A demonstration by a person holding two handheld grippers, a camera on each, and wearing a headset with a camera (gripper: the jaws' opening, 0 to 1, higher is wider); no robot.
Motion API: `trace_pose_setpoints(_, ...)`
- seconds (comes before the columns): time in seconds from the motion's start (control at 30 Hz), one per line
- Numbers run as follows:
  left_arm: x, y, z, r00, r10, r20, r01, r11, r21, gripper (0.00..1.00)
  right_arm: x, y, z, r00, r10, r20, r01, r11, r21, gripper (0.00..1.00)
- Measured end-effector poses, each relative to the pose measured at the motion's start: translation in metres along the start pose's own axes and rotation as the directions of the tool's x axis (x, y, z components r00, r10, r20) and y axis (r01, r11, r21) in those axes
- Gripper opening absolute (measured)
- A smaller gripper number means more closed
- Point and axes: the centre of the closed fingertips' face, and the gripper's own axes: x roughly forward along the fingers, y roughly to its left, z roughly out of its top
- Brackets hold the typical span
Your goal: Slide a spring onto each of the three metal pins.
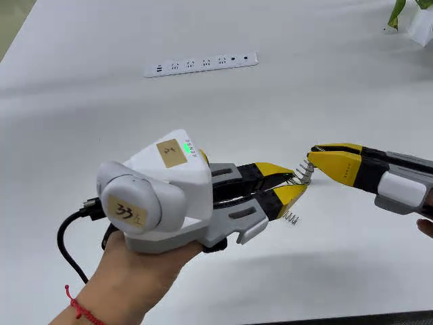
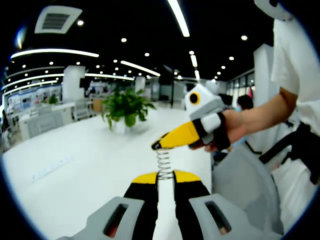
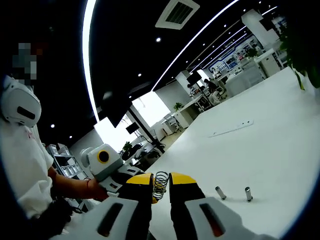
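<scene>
the left tongs [image 1: 295, 185] are held in the person's left hand [image 1: 135, 271] above the bench [image 1: 338, 88], close to its near edge. the jaws are drawn almost together, with only a narrow gap, and the lower end of a spring [image 1: 302, 172] sits between their yellow tips. in the left gripper view the coil rises straight out of that gap.

the right tongs [image 1: 312, 155] come in from the right edge of the bench and meet the left ones tip to tip. their jaws are pinched onto the other end of the same spring; in the right gripper view the coil sits between the two yellow tips, touching both. so the spring is off the bench, held at both ends in the air between the two tools.

a second spring [image 1: 291, 217] lies loose on the bench just under the left tips, touching neither tool. in the right gripper view a metal pin [image 3: 220, 192] and a second pin [image 3: 247, 193] stand on the bench near each other, both bare, off to the right of the right jaws.

a white power strip [image 1: 201, 64] lies toward the far edge, well apart from the work, and a plant [image 1: 399, 10] stands at the far right corner.
</scene>
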Motion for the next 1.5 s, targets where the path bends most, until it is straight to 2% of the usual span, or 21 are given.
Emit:
trace_pose_setpoints(0.13,0.001,-0.001,0.0,1.0,-0.005,-0.003,0.005,1.0,-0.001,0.11,-0.002,-0.002,0.0,1.0,0.002,-0.006,-0.002,1.0,-0.018,0.12)
trace_pose_setpoints(0.4,0.004,-0.003,-0.005,0.9996,-0.021,-0.016,0.021,1.0,-0.018,0.11,0.0,0.004,-0.003,0.999,0.004,-0.044,-0.007,0.996,-0.084,0.11)
trace_pose_setpoints(0.73,0.004,-0.004,-0.01,0.999,-0.035,-0.029,0.034,0.999,-0.03,0.11,0.005,0.014,-0.008,0.9941,0.001,-0.109,-0.022,0.981,-0.194,0.11)
trace_pose_setpoints(1.2,0.002,-0.007,-0.014,0.9981,-0.05,-0.037,0.049,0.998,-0.028,0.11,0.009,0.026,-0.015,0.9782,-0.011,-0.207,-0.064,0.933,-0.354,0.11)
trace_pose_setpoints(1.37,0.001,-0.009,-0.016,0.9975,-0.056,-0.044,0.055,0.998,-0.023,0.11,0.01,0.03,-0.019,0.9666,-0.023,-0.255,-0.09,0.902,-0.422,0.11)
trace_pose_setpoints(1.5,0.001,-0.01,-0.016,0.9974,-0.058,-0.043,0.057,0.998,-0.02,0.11,0.01,0.031,-0.019,0.9623,-0.025,-0.271,-0.102,0.891,-0.443,0.11)
